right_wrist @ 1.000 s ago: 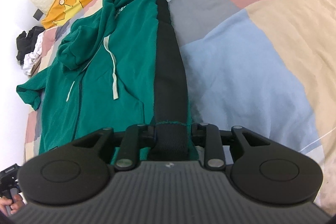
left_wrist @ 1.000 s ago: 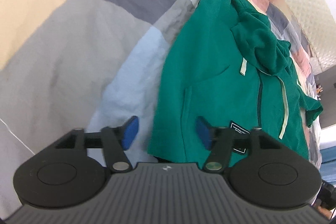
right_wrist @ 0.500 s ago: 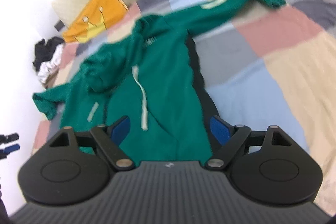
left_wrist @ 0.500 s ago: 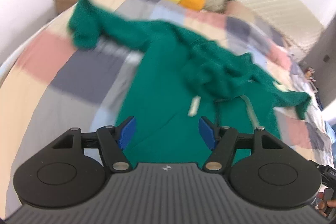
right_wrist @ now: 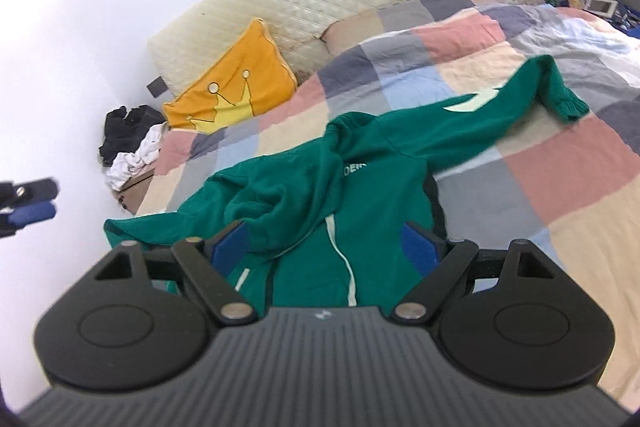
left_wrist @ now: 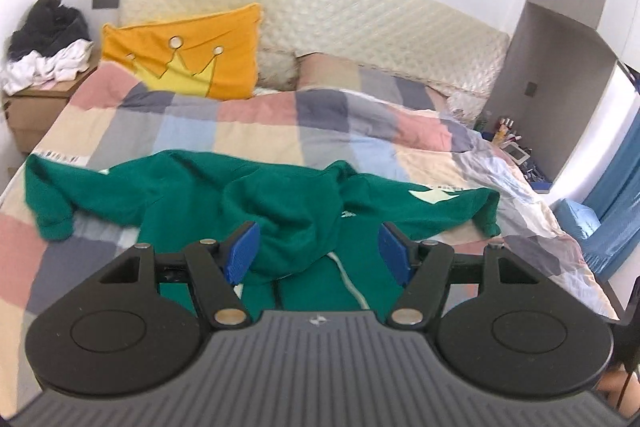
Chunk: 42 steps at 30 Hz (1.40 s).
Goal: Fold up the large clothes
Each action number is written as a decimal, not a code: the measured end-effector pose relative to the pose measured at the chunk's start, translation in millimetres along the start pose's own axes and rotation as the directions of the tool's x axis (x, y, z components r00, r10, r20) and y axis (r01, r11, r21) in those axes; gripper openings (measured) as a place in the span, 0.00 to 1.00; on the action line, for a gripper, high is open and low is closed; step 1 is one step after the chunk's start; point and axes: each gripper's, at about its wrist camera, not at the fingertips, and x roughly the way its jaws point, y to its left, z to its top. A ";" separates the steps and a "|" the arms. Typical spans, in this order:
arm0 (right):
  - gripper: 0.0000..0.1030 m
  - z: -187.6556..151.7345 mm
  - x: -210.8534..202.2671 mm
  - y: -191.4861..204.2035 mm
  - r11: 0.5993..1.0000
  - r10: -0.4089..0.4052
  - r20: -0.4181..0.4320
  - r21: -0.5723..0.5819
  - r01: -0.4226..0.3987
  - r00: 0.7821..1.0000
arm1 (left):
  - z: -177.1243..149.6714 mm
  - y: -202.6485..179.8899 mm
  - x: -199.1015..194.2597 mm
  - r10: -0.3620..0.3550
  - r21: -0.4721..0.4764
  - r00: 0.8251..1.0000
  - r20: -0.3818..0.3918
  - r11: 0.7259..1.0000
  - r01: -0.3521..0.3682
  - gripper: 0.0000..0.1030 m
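A: What's changing? Quick.

B: Right gripper (right_wrist: 324,249) is no longer clamping the hoodie's dark side strip like a second ago; it's letting go and lifting back. Left gripper (left_wrist: 318,253) is pulling up too, its view swinging from the hem to the whole bed.

A: Meaning for the task?

B: My read: the spreading-out step is finishing. Nothing's folded yet; a sleeve fold is probably coming next.

A: Claw state, both?

B: Both are gaping wide, blue pads well apart, holding nothing, touching nothing. They're hovering above the lower body of the garment.

A: Where's the garment sitting?

B: The green hoodie (left_wrist: 280,203) is lying front-up on the patchwork duvet (left_wrist: 256,123), hem nearest the grippers, hood (right_wrist: 280,205) flopping onto the chest, white drawcord (right_wrist: 344,267) trailing down. Sleeves are stretching out sideways, the left sleeve (left_wrist: 48,195) bunching at the cuff, the right sleeve (right_wrist: 520,99) reaching toward the far edge.

A: Farther back?

B: Orange crown pillow (left_wrist: 188,59) is leaning on the quilted headboard (left_wrist: 360,23); clothes pile (left_wrist: 44,43) is sitting on the nightstand.
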 end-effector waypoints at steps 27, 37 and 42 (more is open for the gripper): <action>0.83 -59.7 125.8 -21.9 0.995 0.084 0.018 -0.061 -0.082 0.996 | -124.7 15.2 194.2 0.232 0.125 0.973 0.013 0.965 -0.232 0.69; 0.83 -35.7 190.4 -27.9 0.995 0.076 -0.074 -0.065 -0.081 0.994 | -85.3 72.4 265.9 0.189 0.007 0.978 -0.084 0.982 -0.189 0.70; 0.82 -0.7 237.0 -36.9 0.995 0.078 -0.113 -0.049 -0.084 0.991 | -41.7 131.9 304.3 0.060 -0.196 0.994 -0.094 0.978 -0.078 0.76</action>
